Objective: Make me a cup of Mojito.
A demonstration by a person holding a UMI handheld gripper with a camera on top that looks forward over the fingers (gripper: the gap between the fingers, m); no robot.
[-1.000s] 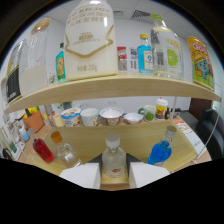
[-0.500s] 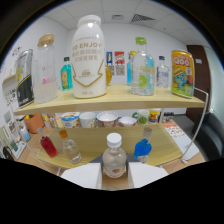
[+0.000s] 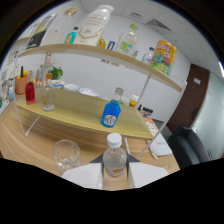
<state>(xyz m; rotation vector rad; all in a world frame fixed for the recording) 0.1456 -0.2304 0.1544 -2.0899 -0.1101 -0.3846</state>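
One white-capped bottle (image 3: 114, 159), orange label unreadable, clamped in gripper (image 3: 115, 172).

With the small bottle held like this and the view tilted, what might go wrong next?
The claw grips a small clear bottle low on its body, so it may slip or tip while being carried tilted. An empty glass stands just beside the claw; a swing that way may knock it over.
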